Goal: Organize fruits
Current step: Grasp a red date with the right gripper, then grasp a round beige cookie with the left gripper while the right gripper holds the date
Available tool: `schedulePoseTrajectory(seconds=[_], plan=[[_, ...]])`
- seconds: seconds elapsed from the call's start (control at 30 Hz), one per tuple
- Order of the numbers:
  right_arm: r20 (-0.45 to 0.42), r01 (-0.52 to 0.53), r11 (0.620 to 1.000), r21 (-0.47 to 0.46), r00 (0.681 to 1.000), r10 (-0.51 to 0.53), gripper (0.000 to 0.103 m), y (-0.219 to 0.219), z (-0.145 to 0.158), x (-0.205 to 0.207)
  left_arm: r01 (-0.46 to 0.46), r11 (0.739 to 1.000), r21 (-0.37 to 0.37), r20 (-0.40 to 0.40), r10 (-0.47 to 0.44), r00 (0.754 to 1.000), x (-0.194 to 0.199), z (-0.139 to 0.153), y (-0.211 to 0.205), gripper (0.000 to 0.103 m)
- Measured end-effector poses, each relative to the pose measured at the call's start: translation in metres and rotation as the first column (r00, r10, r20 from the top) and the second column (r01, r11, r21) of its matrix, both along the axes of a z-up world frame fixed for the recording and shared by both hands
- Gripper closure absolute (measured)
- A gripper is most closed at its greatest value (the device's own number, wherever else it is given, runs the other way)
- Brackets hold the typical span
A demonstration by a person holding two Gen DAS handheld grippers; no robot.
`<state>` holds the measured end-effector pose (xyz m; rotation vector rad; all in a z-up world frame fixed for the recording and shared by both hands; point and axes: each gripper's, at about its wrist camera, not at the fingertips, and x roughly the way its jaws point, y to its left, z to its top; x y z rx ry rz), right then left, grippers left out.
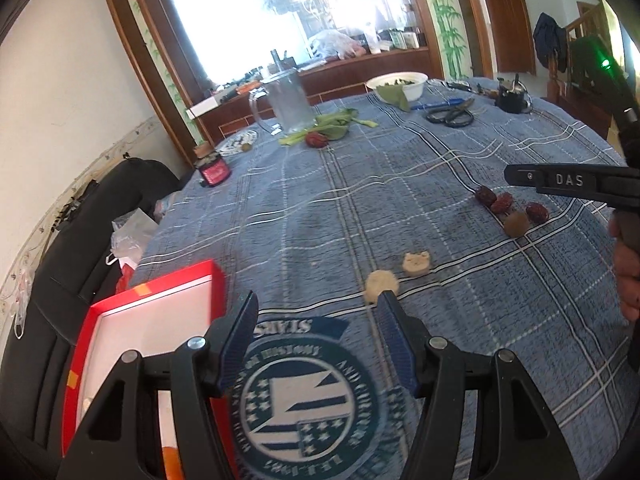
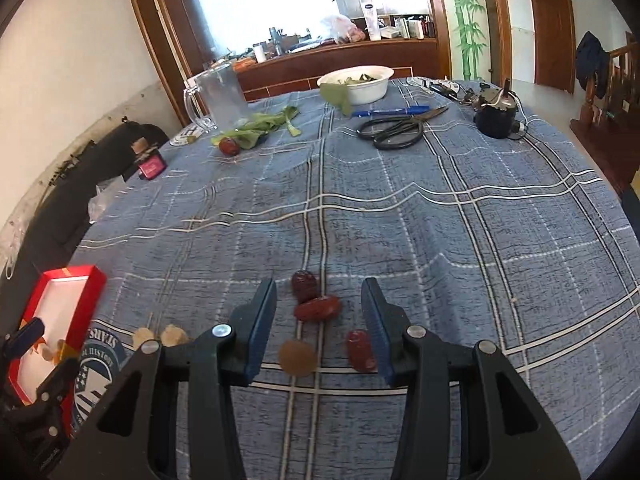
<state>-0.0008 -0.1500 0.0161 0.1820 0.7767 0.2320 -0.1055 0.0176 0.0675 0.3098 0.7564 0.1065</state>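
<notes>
A red box [image 1: 140, 320] with a white inside sits at the table's near left edge. In the right wrist view a few small pale and orange pieces lie in its near end [image 2: 48, 350]; what they are I cannot tell. In the left wrist view most of its white floor is bare, with something orange at the bottom edge.

The left gripper [image 1: 316, 340] hovers beside the box, over a round printed emblem [image 1: 304, 396] on the blue plaid cloth [image 1: 360, 208]. Its jaws stand apart with nothing between them. Two pale round pieces [image 1: 382, 286] lie just beyond its right finger.

The right gripper [image 2: 320, 320] hangs over the fruit, jaws apart and pressing on nothing. Between and ahead of its fingers lie three red dates [image 2: 318, 308] and a brown round fruit [image 2: 298, 358]; one date lies just beside the right finger. A fourth date [image 2: 229, 146] rests far off by green leaves [image 2: 260, 126].

At the far side, a white bowl [image 2: 368, 84] holds dark greens, with one leaf hanging over its rim. A clear mug [image 2: 218, 96] looks empty. Scissors [image 2: 396, 128] and a blue pen [image 2: 390, 112] lie near the bowl, and a small red jar [image 2: 151, 166] stands at the left edge.
</notes>
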Motion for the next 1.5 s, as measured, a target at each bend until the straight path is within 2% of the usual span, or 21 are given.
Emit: schedulePoseTrajectory(seconds=[0.1,0.27,0.57,0.67,0.8,0.97,1.2,1.3,1.4,1.5], plan=[[-0.021,0.018,1.0,-0.005,1.0,-0.019,0.058,-0.009,-0.001,0.001,0.0,1.0,0.005,-0.017,0.001,1.0,0.007,-0.004,-0.006,0.041],[-0.051,0.04,0.997,0.068,0.998,-0.036,0.058,-0.032,0.001,0.002,-0.013,1.0,0.021,-0.03,0.014,0.999,0.013,-0.006,-0.006,0.041],[-0.105,-0.052,0.979,0.195,0.992,0.073,0.061,-0.033,-0.006,0.006,0.037,0.999,-0.004,-0.052,-0.037,0.998,0.014,-0.009,-0.012,0.041],[-0.121,-0.024,0.984,0.175,0.992,0.045,0.064,-0.037,-0.01,0.008,0.047,0.999,-0.015,-0.058,-0.048,0.997,0.013,-0.01,-0.013,0.041],[-0.172,-0.034,0.989,0.147,0.983,0.059,0.073,-0.033,-0.018,0.011,0.057,0.998,-0.027,-0.057,-0.058,0.997,0.013,-0.009,-0.012,0.041],[-0.223,-0.046,0.996,0.081,0.973,0.063,0.075,-0.028,-0.027,0.014,0.035,0.999,-0.041,-0.046,-0.037,0.998,0.016,-0.007,0.0,0.041],[-0.205,-0.074,0.996,-0.041,0.977,0.064,0.083,-0.016,-0.027,0.01,-0.031,0.999,-0.042,-0.079,0.028,0.996,0.023,-0.015,0.03,0.041],[-0.197,-0.078,0.995,-0.07,0.978,0.063,0.083,-0.014,-0.027,0.009,-0.043,0.997,-0.058,-0.101,0.037,0.994,0.026,-0.019,0.033,0.041],[-0.191,-0.058,0.996,-0.061,0.981,0.045,0.084,-0.016,-0.025,0.009,-0.003,0.997,-0.082,-0.116,-0.006,0.993,0.028,-0.02,0.024,0.041],[-0.15,-0.005,1.0,0.011,0.989,0.007,0.083,-0.032,-0.017,0.008,0.03,0.991,-0.132,-0.151,-0.05,0.987,0.036,-0.026,0.015,0.041]])
